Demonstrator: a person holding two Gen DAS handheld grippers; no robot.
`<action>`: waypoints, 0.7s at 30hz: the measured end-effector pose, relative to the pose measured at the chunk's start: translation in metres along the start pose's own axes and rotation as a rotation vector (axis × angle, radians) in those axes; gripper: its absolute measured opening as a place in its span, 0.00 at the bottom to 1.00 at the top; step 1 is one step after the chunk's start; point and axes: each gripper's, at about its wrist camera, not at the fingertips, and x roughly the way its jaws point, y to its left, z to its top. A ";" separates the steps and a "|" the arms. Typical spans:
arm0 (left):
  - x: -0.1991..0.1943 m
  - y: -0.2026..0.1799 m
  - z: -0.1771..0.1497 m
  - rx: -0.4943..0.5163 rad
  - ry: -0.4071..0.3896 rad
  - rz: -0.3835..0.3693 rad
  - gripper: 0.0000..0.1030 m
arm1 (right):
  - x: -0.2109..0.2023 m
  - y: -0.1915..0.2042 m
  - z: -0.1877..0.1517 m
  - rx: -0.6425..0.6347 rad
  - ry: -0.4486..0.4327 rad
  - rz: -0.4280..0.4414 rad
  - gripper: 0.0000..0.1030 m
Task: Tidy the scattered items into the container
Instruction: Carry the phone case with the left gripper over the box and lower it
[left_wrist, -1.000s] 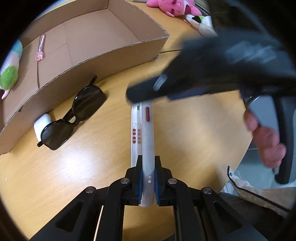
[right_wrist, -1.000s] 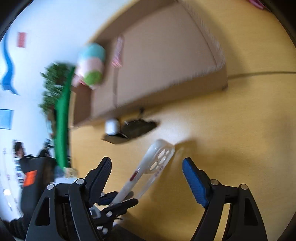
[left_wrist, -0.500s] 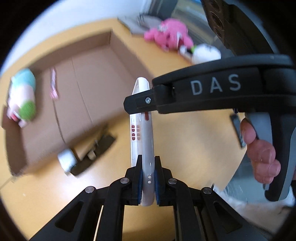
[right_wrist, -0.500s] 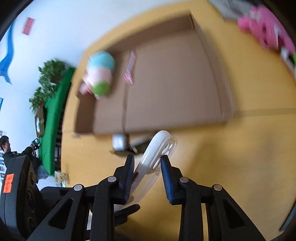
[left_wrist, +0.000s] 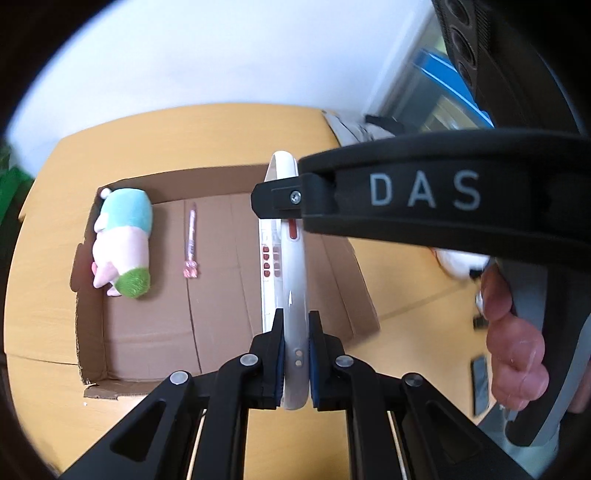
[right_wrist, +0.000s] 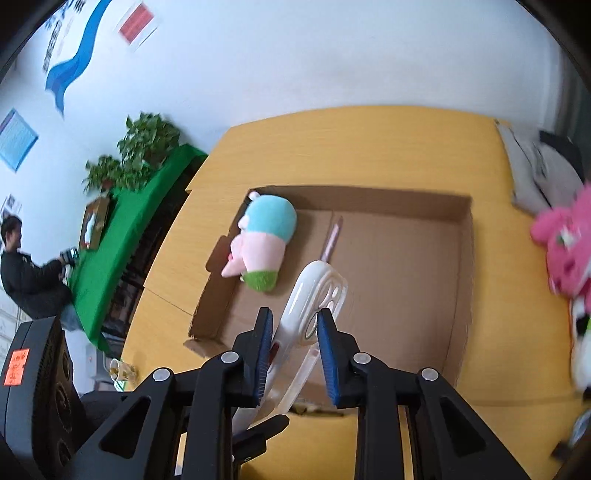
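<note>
A white phone case (left_wrist: 291, 266) hangs in the air over the open cardboard box (left_wrist: 221, 314), held at both ends. My left gripper (left_wrist: 295, 332) is shut on its near end. My right gripper (right_wrist: 293, 325) has its jaws closing on the end with the camera cut-outs (right_wrist: 317, 291), and both blue pads touch it. From the left wrist view, one right finger (left_wrist: 280, 195) crosses the case's far end. Inside the box (right_wrist: 406, 277) lie a blue, pink and green plush (left_wrist: 125, 236) (right_wrist: 266, 240) and a pink pen (left_wrist: 191, 240) (right_wrist: 332, 240).
A pink plush (right_wrist: 565, 243) and a white one (right_wrist: 580, 343) lie on the wooden table right of the box, with a grey bag (right_wrist: 535, 166) behind. A hand (left_wrist: 513, 350) grips the right handle. A seated person (right_wrist: 22, 273) and a green-covered bench (right_wrist: 122, 229) are far left.
Both grippers rose with the phone case from the tabletop to above the box. The right jaws went from wide open to closed on its far end. Sunglasses and the small white case left view.
</note>
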 end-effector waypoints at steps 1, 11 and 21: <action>0.001 0.004 0.003 -0.013 -0.005 0.003 0.09 | 0.004 0.003 0.007 -0.012 0.005 -0.002 0.25; 0.037 0.033 0.040 -0.094 -0.008 -0.020 0.09 | 0.062 -0.006 0.056 -0.022 0.061 0.060 0.23; 0.110 0.057 0.063 -0.091 -0.007 -0.031 0.09 | 0.125 -0.055 0.086 0.023 0.087 0.099 0.22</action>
